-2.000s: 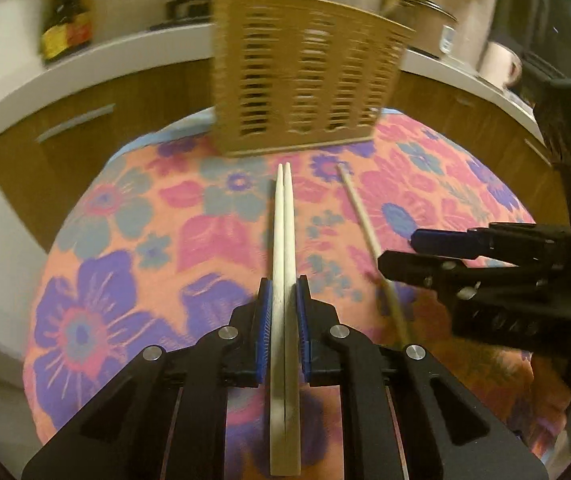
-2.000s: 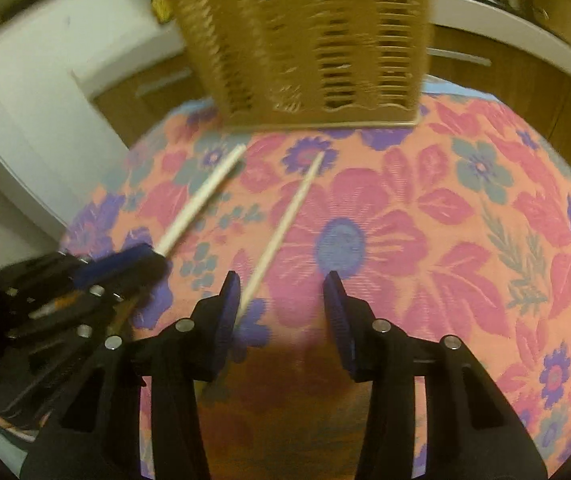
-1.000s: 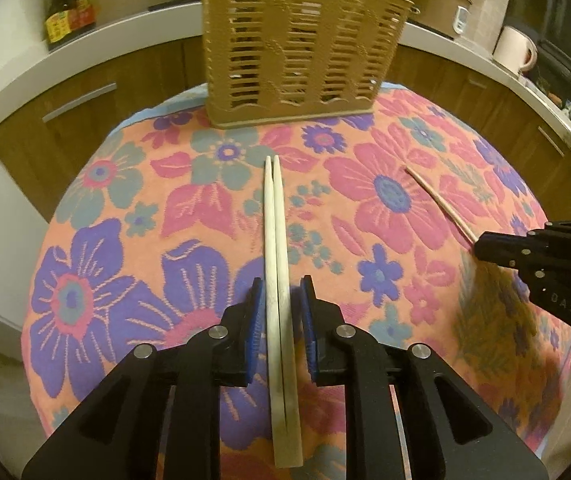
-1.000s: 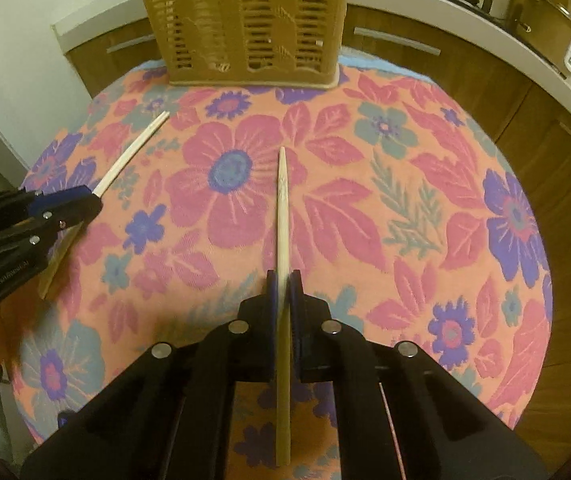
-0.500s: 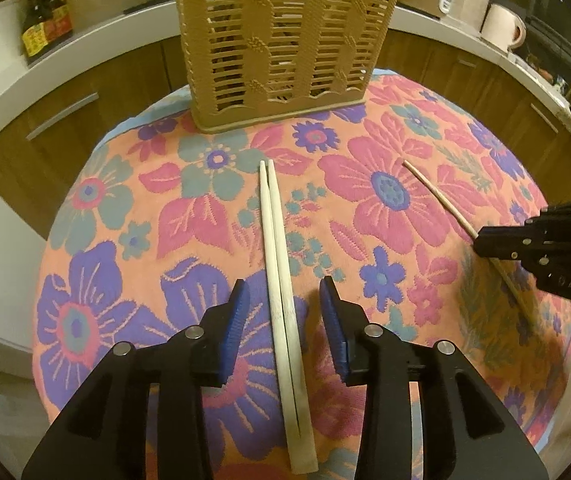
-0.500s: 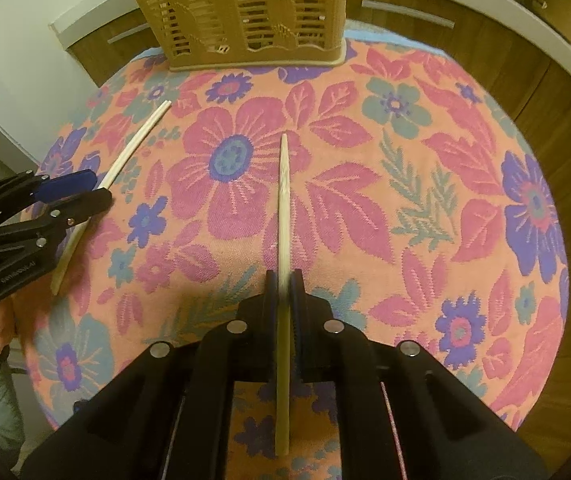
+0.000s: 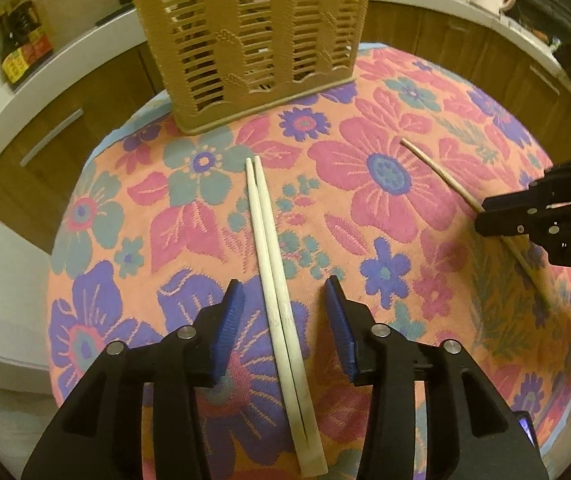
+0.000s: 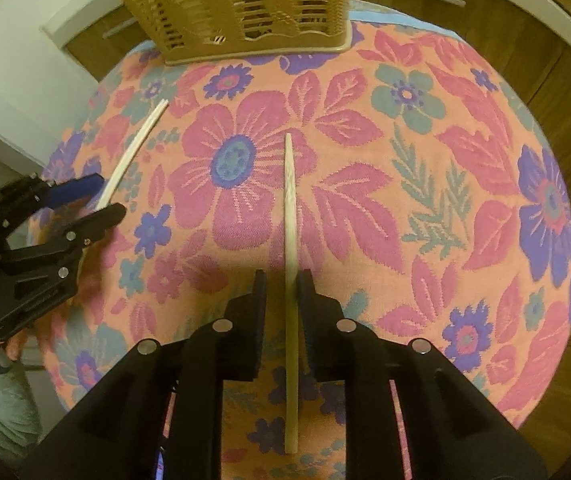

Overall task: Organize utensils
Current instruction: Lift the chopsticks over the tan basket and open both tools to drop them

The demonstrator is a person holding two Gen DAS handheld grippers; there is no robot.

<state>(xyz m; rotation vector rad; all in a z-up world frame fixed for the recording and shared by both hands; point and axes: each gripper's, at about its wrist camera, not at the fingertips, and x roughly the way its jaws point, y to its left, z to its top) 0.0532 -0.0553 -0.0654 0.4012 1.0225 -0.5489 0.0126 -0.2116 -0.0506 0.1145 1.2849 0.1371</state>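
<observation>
A pair of white chopsticks lies on the flowered tablecloth, pointing toward the tan slotted utensil basket. My left gripper is open, one finger on each side of the pair, not touching it. A single wooden chopstick lies on the cloth. My right gripper is open around it, with a gap at the left finger. The left view shows the right gripper over that stick. The right view shows the white pair and the left gripper.
The round table's cloth drops off at its edges on all sides. A white counter with wooden cabinets curves behind the basket, with sauce bottles on it. The basket also shows in the right view.
My left gripper opened and let go of the white chopstick pair, which now lies on the cloth. My right gripper, shut on the wooden chopstick half a second ago, has opened.
</observation>
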